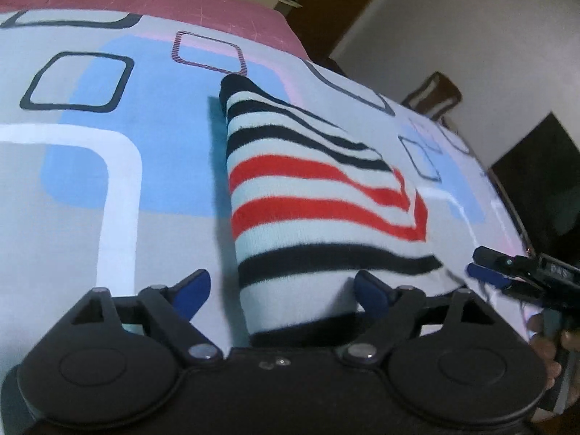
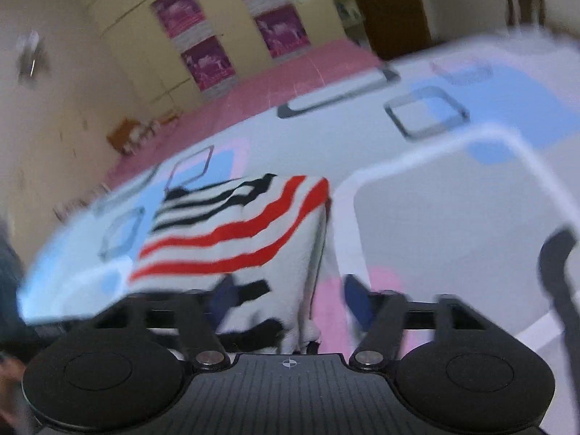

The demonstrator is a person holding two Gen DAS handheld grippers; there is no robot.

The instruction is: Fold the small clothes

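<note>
A small knitted garment (image 1: 319, 195), white with black and red stripes, lies folded on the patterned bedsheet (image 1: 90, 217). My left gripper (image 1: 282, 286) is open at its near end. The garment's near left corner lies between the fingers, the right pad touches the cloth and the left pad stands clear. In the right wrist view, which is blurred, the garment (image 2: 235, 239) has its near corner between the fingers of my right gripper (image 2: 290, 290), whose pads stand apart without pressing it. The right gripper (image 1: 482, 262) also shows at the garment's right corner, held by a hand (image 1: 543, 340).
The bedsheet (image 2: 435, 235) has blue, pink and white squares. Its right edge (image 1: 507, 203) drops off toward a dark object. Beyond the far edge lie a pink surface (image 1: 203, 3), purple posters (image 2: 203, 61) on a cupboard and a brown door (image 2: 391, 3).
</note>
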